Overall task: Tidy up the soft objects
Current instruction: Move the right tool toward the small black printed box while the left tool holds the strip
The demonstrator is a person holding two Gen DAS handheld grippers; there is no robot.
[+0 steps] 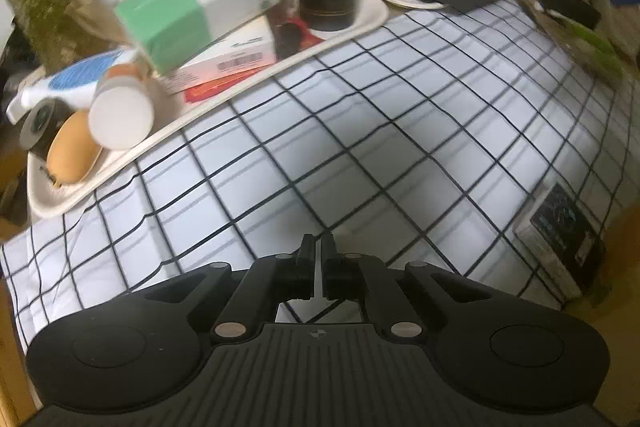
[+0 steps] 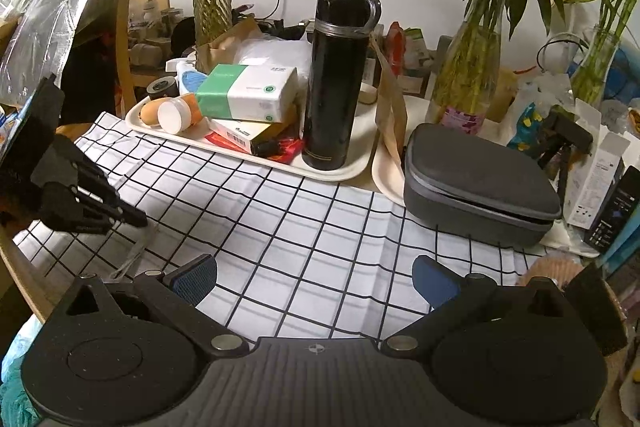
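The left gripper (image 1: 318, 247), low in the frame, pinches the white black-checked cloth (image 1: 360, 131); the right gripper (image 2: 314, 277) stands spread.

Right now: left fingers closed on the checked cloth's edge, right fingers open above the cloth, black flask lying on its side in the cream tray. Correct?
One error: the black flask stands upright in the cream tray, as the right wrist view shows. The rest holds: the left gripper is pinched on the checked cloth, and the right gripper is open above it.

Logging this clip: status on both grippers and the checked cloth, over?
Left gripper shut, pinching checked cloth at near edge. Right gripper open above cloth, holding nothing. Loaded tray and grey case sit on cloth's far edge.
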